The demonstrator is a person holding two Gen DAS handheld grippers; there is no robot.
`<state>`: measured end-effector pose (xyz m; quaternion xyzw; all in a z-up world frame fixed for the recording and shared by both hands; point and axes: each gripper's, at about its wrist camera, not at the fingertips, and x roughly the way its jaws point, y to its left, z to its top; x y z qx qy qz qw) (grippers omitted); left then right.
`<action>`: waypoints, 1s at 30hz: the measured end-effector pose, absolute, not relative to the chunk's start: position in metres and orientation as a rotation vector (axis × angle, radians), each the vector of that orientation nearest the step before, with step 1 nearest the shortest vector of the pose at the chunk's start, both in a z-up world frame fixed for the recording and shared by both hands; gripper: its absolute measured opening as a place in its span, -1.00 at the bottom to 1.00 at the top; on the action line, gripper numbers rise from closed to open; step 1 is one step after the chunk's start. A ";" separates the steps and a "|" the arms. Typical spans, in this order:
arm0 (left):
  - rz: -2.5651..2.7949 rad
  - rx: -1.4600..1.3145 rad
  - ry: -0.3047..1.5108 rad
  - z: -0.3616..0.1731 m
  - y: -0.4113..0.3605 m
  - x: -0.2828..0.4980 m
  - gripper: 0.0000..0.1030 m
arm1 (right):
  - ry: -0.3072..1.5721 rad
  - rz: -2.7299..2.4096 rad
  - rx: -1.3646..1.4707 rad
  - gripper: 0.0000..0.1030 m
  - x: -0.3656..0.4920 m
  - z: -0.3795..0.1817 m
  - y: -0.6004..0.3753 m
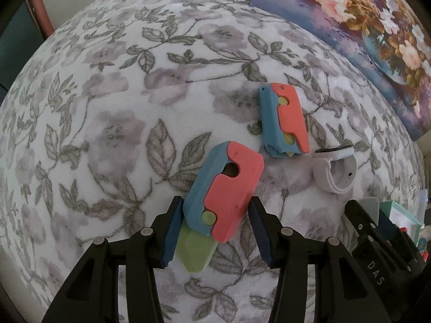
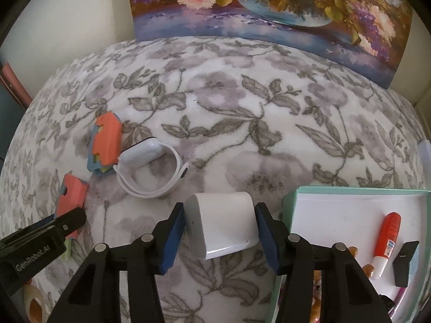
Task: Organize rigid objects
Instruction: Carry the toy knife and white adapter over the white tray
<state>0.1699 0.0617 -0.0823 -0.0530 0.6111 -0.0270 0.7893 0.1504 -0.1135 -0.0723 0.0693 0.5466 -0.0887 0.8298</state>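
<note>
**On floral blanket: both grippers at objects**

Left wrist view: left gripper [image 1: 215, 226] pinches toy knife [image 1: 223, 202], green blade out; second toy knife [image 1: 282, 121] beyond.

Right wrist view only: right gripper [image 2: 219, 235] clasps white charger block [image 2: 223, 226]; mint box [image 2: 291, 202] alongside.

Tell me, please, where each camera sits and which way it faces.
Left wrist: on the left claw, facing steeply down at a toy knife in its grip; the right claw shows lower right.
Right wrist: on the right claw, facing down at a white box in its grip; the left claw shows lower left.
Shared: floral blanket, white watch, painting.
</note>
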 end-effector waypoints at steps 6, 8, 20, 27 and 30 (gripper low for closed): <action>-0.078 -0.172 1.315 -0.079 0.069 0.171 -0.03 | 1.176 -0.172 0.167 0.06 0.149 -0.070 -0.112; -0.084 -0.181 1.303 -0.074 0.071 0.171 -0.03 | 1.173 -0.157 0.180 0.06 0.148 -0.066 -0.112; -0.093 -0.212 1.188 -0.021 0.078 0.163 -0.03 | 1.096 -0.146 0.188 0.06 0.142 -0.021 -0.108; -0.107 -0.215 1.143 0.004 0.068 0.147 -0.03 | 1.118 -0.185 0.262 0.06 0.129 -0.011 -0.118; -0.129 -0.200 1.135 0.009 0.057 0.135 -0.03 | 1.144 -0.200 0.292 0.06 0.120 -0.010 -0.124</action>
